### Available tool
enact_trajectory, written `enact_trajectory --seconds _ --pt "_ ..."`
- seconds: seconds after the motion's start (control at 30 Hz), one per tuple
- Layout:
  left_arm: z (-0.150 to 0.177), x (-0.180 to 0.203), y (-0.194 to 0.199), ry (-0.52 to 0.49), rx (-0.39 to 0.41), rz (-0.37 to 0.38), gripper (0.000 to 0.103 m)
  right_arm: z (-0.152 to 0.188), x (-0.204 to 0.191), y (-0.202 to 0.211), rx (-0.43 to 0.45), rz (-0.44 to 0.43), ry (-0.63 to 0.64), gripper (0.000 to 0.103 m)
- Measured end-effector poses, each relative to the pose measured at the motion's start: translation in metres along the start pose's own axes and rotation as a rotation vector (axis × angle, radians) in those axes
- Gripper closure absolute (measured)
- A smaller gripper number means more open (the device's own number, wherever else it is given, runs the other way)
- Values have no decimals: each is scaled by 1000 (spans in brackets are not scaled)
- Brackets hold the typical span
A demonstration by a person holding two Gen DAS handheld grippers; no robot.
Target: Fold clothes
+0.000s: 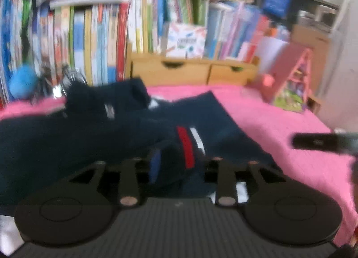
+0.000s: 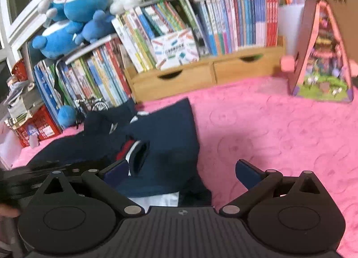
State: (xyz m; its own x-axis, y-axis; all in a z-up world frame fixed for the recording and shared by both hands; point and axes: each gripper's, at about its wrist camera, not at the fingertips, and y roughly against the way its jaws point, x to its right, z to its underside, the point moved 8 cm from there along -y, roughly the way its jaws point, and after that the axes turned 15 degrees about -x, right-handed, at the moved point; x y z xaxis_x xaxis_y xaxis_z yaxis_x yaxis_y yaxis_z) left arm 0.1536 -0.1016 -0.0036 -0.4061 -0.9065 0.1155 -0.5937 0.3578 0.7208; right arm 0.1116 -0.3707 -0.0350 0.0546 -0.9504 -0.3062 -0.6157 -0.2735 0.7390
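A navy garment (image 1: pixel 94 132) with red and white stripes lies crumpled on the pink blanket (image 1: pixel 279 119). My left gripper (image 1: pixel 176 164) is shut on a bunched striped cuff (image 1: pixel 185 146) of it, held just above the pile. In the right wrist view the same garment (image 2: pixel 165 137) lies left of centre. My right gripper (image 2: pixel 181 168) is open and empty, its blue fingertips (image 2: pixel 248 173) low over the garment's right edge. It shows as a dark blur in the left wrist view (image 1: pixel 317 142). The left gripper body (image 2: pixel 56 168) shows at the right view's left edge.
A wooden drawer unit (image 2: pixel 208 74) with rows of books (image 2: pixel 235 16) stands at the back. Blue and pink plush toys (image 2: pixel 76 11) sit on top. A pink triangular toy house (image 2: pixel 322 56) stands at the back right. A red basket (image 2: pixel 38 123) is far left.
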Motion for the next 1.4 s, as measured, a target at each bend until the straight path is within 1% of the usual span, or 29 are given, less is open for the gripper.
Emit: enact_trajectory --seconds 0.07,0.1,0.17,0.2,0.27,0.3,0.33,0.4,0.43,0.47,0.5,0.57,0.6,0.67,0.7,0.73,0.83,0.87,0.9,0.93,1.03,1.07,1.13,1.17,1.23,1.27,1.33,1.37,1.4 --pt "7 -14 32 -32 58 -50 50 2 -19 -15 -14 -48 16 0" --pt "13 -24 47 -38 82 -93 50 2 -29 -22 -18 -67 30 0" --pt "27 -56 71 -31 121 -223 49 1 -53 -41 -29 -91 70 0" --pt "35 -75 81 -20 128 -295 48 -1 -64 -52 -36 -94 85 0" --pt "54 -115 96 33 112 -404 48 -9 -81 -74 -48 -75 113 0" --pt "62 -133 101 68 99 -437 48 -13 -89 -87 -56 -57 128 0" --pt "71 -149 106 108 87 -454 48 -15 -93 -101 -82 -39 127 0" --pt "87 -175 114 178 65 -475 48 -17 -98 -127 -151 -7 110 0" --pt "94 -185 117 204 55 -480 48 -17 -103 -133 -169 4 128 5" --pt "99 -192 116 218 45 -487 47 -16 -111 -135 -178 12 160 25" --pt "102 -196 112 218 35 -491 47 -16 -118 -135 -188 24 195 48" --pt "102 -197 99 196 16 -494 46 -17 -126 -131 -207 16 222 53" --pt "100 -195 93 182 11 -492 46 -21 -126 -127 -195 26 232 56" --pt "97 -190 83 156 14 -482 43 -31 -122 -119 -151 63 252 57" --pt "96 -187 79 147 15 -474 38 -38 -119 -115 -125 87 261 57" --pt "95 -184 73 139 16 -464 36 -46 -115 -111 -98 113 269 57" --pt "97 -178 57 100 -12 -461 35 -67 -98 -100 -23 184 314 56" --pt "98 -176 53 86 -29 -461 35 -70 -93 -100 -15 202 328 54" --pt "100 -176 50 71 -46 -471 35 -72 -89 -101 -14 219 341 52" --pt "103 -177 50 55 -58 -499 35 -75 -84 -102 -12 236 354 51" --pt "115 -187 55 19 -82 -595 34 -67 -69 -117 -53 255 335 51" --pt "120 -193 60 26 -86 -614 34 -63 -64 -121 -67 252 321 51" --pt "125 -201 70 57 -82 -608 32 -53 -58 -125 -95 219 286 51" --pt "124 -198 74 46 -64 -599 34 -48 -57 -126 -110 186 264 51" --pt "118 -186 82 9 -19 -577 32 -43 -59 -123 -123 134 228 51" --pt "115 -183 78 -9 -22 -587 30 -41 -60 -122 -128 115 217 51" --pt "109 -177 66 -44 -44 -619 30 -40 -62 -119 -129 99 212 51" --pt "110 -182 59 -43 -66 -657 32 -40 -62 -118 -126 103 220 51" --pt "114 -191 55 -26 -86 -676 31 -40 -61 -117 -121 114 233 51"
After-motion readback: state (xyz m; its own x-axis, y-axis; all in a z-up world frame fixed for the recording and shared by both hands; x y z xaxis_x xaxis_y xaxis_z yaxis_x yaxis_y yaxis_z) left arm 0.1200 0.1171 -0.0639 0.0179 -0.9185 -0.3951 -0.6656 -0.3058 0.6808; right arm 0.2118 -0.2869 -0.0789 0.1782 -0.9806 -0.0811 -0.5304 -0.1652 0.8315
